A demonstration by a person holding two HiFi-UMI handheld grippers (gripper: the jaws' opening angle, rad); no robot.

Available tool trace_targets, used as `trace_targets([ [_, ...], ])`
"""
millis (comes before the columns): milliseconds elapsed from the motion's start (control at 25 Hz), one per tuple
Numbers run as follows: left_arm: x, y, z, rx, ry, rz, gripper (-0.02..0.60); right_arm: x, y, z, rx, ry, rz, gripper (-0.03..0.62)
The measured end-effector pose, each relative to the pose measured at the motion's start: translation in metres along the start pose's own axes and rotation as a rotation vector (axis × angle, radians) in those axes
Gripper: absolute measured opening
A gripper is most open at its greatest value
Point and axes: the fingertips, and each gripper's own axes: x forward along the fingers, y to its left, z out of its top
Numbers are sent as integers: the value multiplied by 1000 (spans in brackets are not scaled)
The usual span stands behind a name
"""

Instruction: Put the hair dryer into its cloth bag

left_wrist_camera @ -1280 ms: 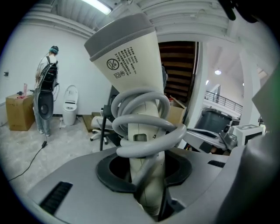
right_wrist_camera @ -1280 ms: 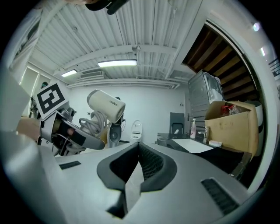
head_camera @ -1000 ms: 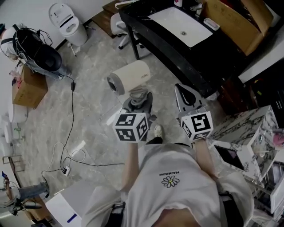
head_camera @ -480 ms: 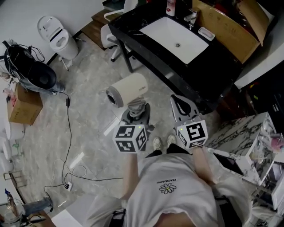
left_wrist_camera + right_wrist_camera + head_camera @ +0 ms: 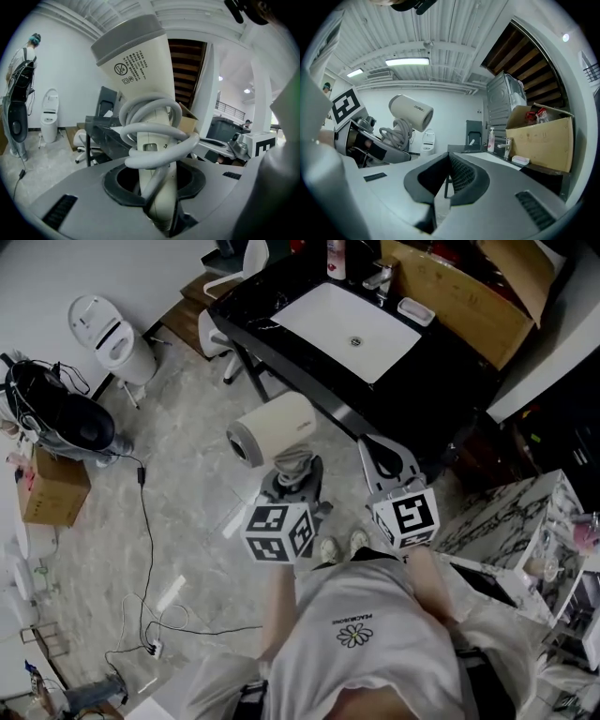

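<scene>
In the head view, the left gripper [image 5: 292, 482] holds the hair dryer [image 5: 272, 425] by its handle, at the middle of the frame, above the floor. The right gripper [image 5: 381, 454] is just to its right, near the black counter [image 5: 281, 334] with the sink [image 5: 349, 319].

In the left gripper view, the jaws are closed partly on the handle, and the cord [image 5: 154, 136] is wound around it. The barrel of the hair dryer [image 5: 136, 61] points to the upper left.

In the right gripper view, the jaws of the right gripper [image 5: 449, 180] are fully together and hold nothing. The hair dryer [image 5: 411, 111] is at the left of the frame and a cardboard box [image 5: 541, 140] at the right.
</scene>
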Motion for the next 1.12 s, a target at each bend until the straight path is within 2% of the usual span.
trace_targets([
  [120, 18, -12, 7, 39, 16, -11, 132, -14, -22, 2, -16, -4, -37, 12],
  [240, 40, -30, 11, 31, 12, -34, 132, -35, -53, -1, -30, -17, -83, 12],
  [480, 75, -63, 6, 74, 53, -106, 132, -74, -98, -11, -15, -34, -214, 12],
  [760, 97, -92, 20, 150, 77, -252, 132, -103, -117, -9, -24, -10, -383, 12],
  [960, 101, -98, 23, 187, 93, -332, 132, -115, -121, -12, 5, -13, -498, 12],
  [1120, 103, -99, 19, 229, 109, -371, 132, -122, -119, -18, 19, 5, -551, 12],
])
